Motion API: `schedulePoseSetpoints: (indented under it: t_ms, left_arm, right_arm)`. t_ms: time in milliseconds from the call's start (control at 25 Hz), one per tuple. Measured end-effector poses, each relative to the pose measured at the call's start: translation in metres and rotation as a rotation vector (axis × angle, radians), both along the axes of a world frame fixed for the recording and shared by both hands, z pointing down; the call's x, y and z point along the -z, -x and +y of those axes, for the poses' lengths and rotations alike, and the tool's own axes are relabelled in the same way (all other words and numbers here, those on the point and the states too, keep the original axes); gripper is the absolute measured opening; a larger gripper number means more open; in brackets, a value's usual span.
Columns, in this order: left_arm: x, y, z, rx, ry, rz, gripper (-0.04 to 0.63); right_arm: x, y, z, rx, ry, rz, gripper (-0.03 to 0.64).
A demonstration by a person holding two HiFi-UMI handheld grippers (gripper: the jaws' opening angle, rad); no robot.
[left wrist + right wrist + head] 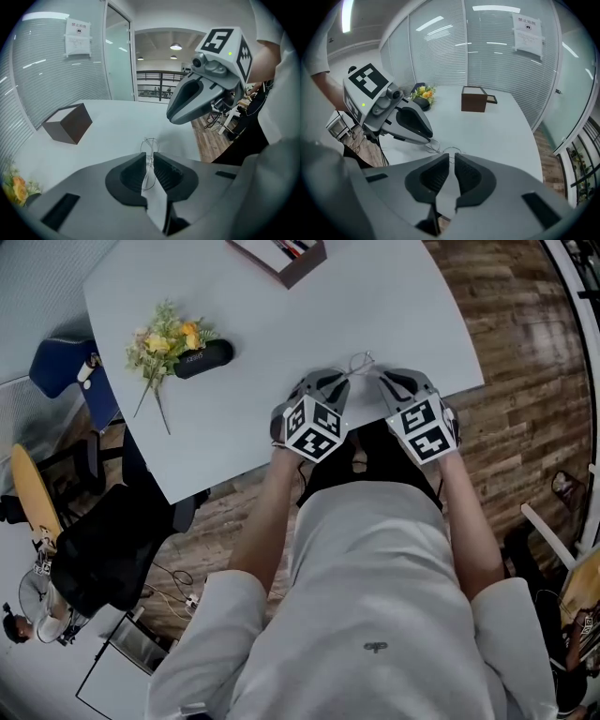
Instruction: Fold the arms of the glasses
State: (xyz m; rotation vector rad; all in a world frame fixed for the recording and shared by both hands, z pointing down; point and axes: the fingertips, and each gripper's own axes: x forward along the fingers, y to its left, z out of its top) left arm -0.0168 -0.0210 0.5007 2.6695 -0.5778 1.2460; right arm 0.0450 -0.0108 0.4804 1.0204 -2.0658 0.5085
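The thin wire-framed glasses [360, 361] sit by the white table's [281, 324] near edge, between my two grippers. In the left gripper view the glasses [149, 145] run along the narrow gap of my left gripper [149, 157]. Its jaws stand slightly apart around the wire, without pressing on it. The right gripper [172, 117] hangs above and to the right of the frame. In the right gripper view a wire loop of the glasses [450, 151] sits just at the tips of my right gripper [451, 157]. Its jaws are nearly together, and contact is unclear. The left gripper [427, 138] touches the wire's left end.
A brown box [284, 257] stands at the table's far edge. A flower bunch [164, 338] and a black case [203, 359] lie to the left. Office chairs [103, 549] stand on the wooden floor beyond the table's left corner. The person's body is close behind the grippers.
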Motion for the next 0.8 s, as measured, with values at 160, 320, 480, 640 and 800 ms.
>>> schedulePoseSetpoints:
  t_ms: [160,320,480,640,800]
  left_arm:
    - [0.016,0.014,-0.001,0.022,-0.012,0.030,0.057]
    - [0.032,0.027,-0.005,0.035,-0.039,0.063,0.054]
    - [0.053,0.039,-0.011,0.059,-0.072,0.104,0.046]
    - [0.072,0.051,-0.011,0.077,-0.087,0.143,0.040]
    - [0.090,0.058,-0.004,0.079,-0.097,0.185,0.035]
  right_arm:
    - [0.014,0.009,0.001,0.003,-0.034,0.013,0.029]
    - [0.028,0.018,-0.002,0.006,-0.078,0.025,0.025]
    - [0.041,0.026,-0.004,-0.002,-0.117,0.029,0.018]
    - [0.055,0.039,-0.004,-0.009,-0.151,0.011,0.009]
    - [0.073,0.051,-0.004,-0.002,-0.193,-0.001,0.008]
